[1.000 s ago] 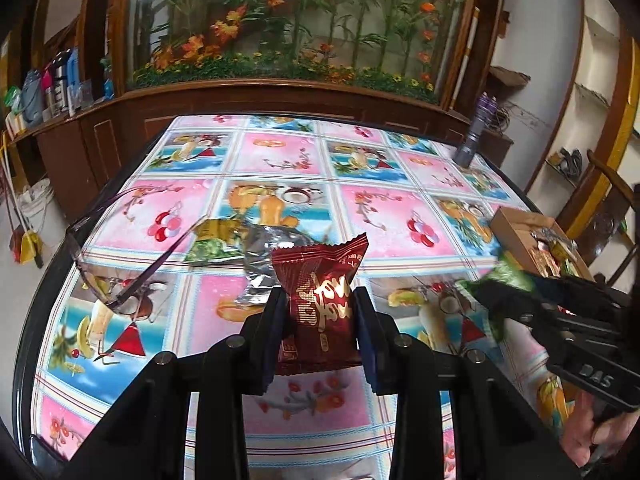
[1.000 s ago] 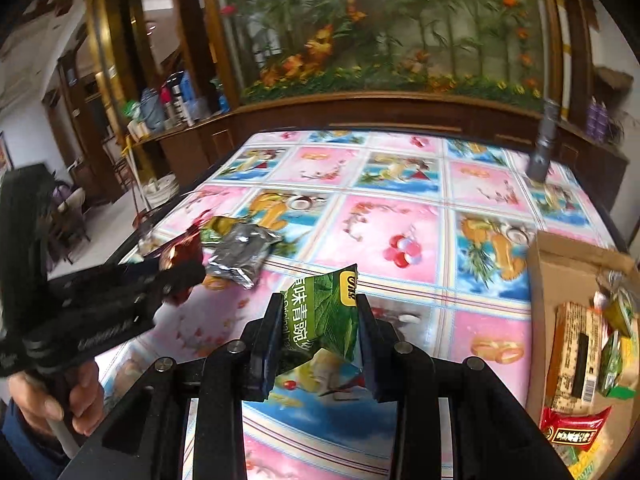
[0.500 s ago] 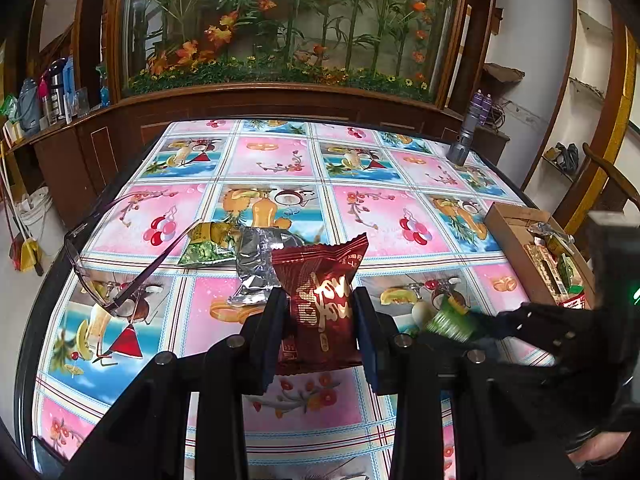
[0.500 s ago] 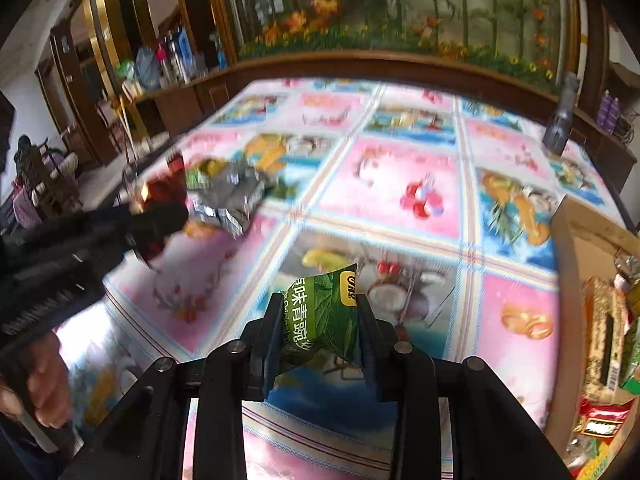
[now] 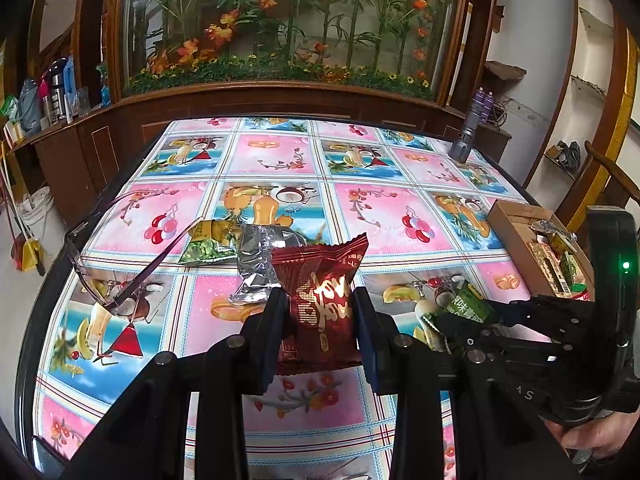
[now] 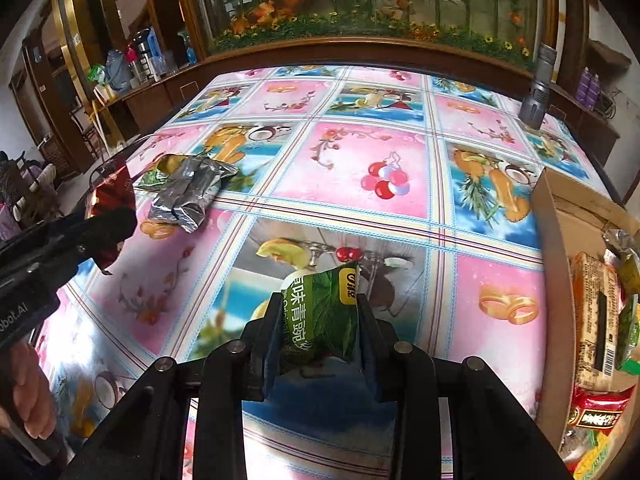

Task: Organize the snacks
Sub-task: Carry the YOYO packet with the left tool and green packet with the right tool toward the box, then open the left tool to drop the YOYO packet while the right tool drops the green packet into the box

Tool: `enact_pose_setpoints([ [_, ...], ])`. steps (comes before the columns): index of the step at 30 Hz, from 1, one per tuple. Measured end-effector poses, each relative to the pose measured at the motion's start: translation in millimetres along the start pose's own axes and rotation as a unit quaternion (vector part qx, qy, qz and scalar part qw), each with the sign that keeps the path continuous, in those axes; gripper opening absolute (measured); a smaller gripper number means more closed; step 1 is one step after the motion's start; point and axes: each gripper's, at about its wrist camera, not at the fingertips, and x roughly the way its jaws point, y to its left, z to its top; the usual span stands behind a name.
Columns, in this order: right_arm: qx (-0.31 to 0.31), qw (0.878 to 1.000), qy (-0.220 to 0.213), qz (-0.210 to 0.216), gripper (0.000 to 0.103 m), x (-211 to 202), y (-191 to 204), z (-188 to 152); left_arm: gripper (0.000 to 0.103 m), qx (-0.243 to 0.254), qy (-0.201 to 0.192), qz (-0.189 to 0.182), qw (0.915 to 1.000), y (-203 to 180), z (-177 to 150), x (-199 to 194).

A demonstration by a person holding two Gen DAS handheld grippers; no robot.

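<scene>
Left gripper (image 5: 318,322) clamps one red snack packet (image 5: 320,304), held above the counter (image 5: 280,156). Right gripper (image 6: 318,336) clamps one green snack packet (image 6: 320,316). Two loose packets lie far left: one silver packet (image 6: 186,192), one green-yellow packet (image 5: 208,240). One cardboard box (image 6: 560,240) at right holds several snacks. One flashlight (image 6: 536,92) stands far right.

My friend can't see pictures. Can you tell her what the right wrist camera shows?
The right tongs pinch a green snack packet above a colourful tablecloth. A cardboard box of snacks sits to the right; the left tongs hold a red packet beside a silver packet.
</scene>
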Motion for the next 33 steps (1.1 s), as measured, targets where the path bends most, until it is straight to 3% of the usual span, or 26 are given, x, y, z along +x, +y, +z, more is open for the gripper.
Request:
enact_pose_setpoints([
  [10,0.034,0.999,-0.032,0.014,0.036,-18,-15,7,0.033,0.004,-0.001,-0.001,1.0000,0,-2,1],
  [19,0.125,0.988,-0.089,0.013,0.036,-57,-79,20,0.033,0.011,0.001,-0.044,0.9990,-21,0,0],
  [27,0.248,0.956,-0.156,-0.009,0.036,-108,-178,12,0.033,0.055,0.007,-0.085,0.9949,-88,0,2],
  [33,0.332,0.927,-0.173,-0.026,0.036,-131,-241,-6,0.033,0.081,0.015,-0.136,0.9872,-154,1,6],
])
